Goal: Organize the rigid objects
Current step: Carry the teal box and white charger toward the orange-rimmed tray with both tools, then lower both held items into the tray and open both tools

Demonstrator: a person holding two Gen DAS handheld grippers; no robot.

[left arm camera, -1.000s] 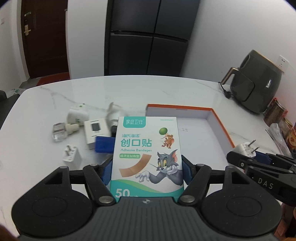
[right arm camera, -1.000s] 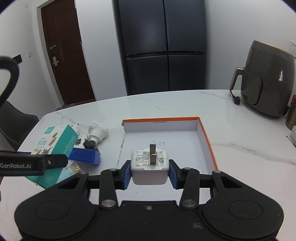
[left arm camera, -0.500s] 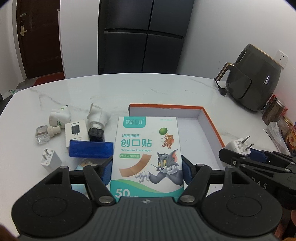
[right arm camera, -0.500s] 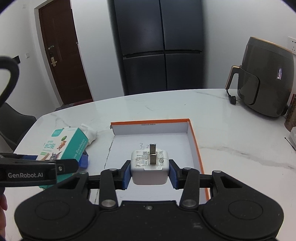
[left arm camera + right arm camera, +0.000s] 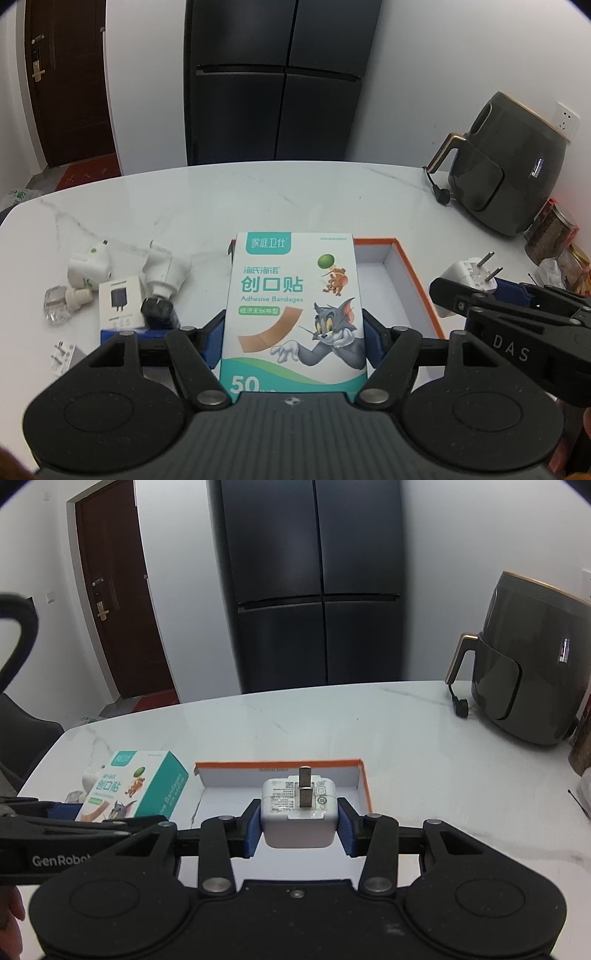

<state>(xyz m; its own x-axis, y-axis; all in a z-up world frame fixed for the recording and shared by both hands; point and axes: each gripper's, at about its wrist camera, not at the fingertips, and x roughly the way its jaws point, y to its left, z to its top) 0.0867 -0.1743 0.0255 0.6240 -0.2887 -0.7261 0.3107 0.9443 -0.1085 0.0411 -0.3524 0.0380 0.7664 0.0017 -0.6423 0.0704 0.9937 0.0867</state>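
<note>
The left gripper is clamped on a box of adhesive bandages, its blue pads pressed flat against the box's two long sides so the printed face looks up at the camera and the box cannot swivel. The right gripper is closed the same way on a white plug adapter, held by its smooth flanks with the two metal prongs pointing up and forward, clear of the pads; I'd guess that grip is chosen because the flat sides are the only surfaces that won't slip.

Both loads hang above the white tray with the orange rim, which lies open on the marble table straight ahead of each gripper. The bandage box sits over the tray's left part and the adapter over its near right part, so the two look set to go down side by side without colliding.

Left of the tray, more items wait loose on the table: a white charger, a white socket adapter, a small charger box and a little clear bottle. An air fryer stands well apart at the far right
</note>
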